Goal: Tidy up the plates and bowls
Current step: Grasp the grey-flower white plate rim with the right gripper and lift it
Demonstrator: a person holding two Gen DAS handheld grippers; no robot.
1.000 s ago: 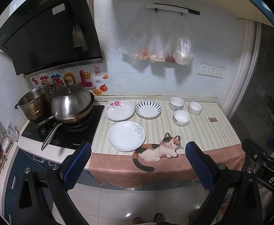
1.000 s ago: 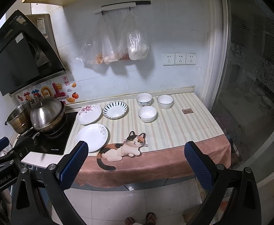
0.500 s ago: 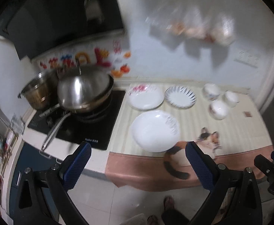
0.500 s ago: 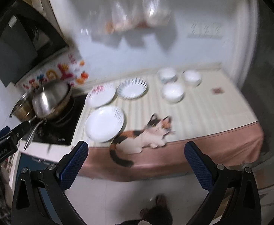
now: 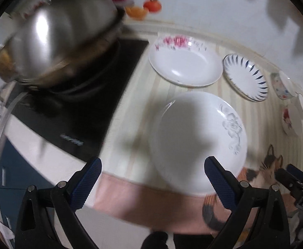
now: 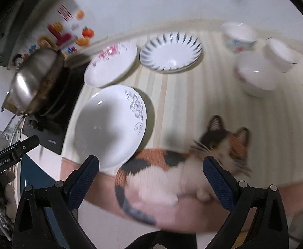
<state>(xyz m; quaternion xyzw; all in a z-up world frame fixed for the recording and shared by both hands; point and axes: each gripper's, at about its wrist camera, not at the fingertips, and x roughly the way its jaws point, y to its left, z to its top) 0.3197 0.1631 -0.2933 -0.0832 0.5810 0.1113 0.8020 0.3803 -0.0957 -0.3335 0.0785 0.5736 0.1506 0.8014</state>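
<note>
A white plate with a grey flower (image 5: pixel 197 141) (image 6: pixel 112 124) lies near the counter's front edge. Behind it are a pink-flowered plate (image 5: pixel 184 62) (image 6: pixel 112 64) and a blue-striped plate (image 5: pixel 244 76) (image 6: pixel 170 51). Three small bowls (image 6: pixel 257 72) (image 5: pixel 290 118) stand to the right. My left gripper (image 5: pixel 153 180) is open, just in front of the grey-flower plate's near rim. My right gripper (image 6: pixel 151 178) is open and empty above the cat picture (image 6: pixel 184 157) on the counter cloth.
A steel pot with lid (image 5: pixel 62 39) (image 6: pixel 33 83) sits on a black cooktop (image 5: pixel 89 103) left of the plates. The striped cloth (image 6: pixel 192 95) covers the counter and hangs over the front edge. Colourful stickers (image 6: pixel 68 33) are on the back wall.
Both grippers have moved forward and down toward the counter, so the plates look much larger. The left gripper now faces the grey-flower plate closely. Both stay open.
</note>
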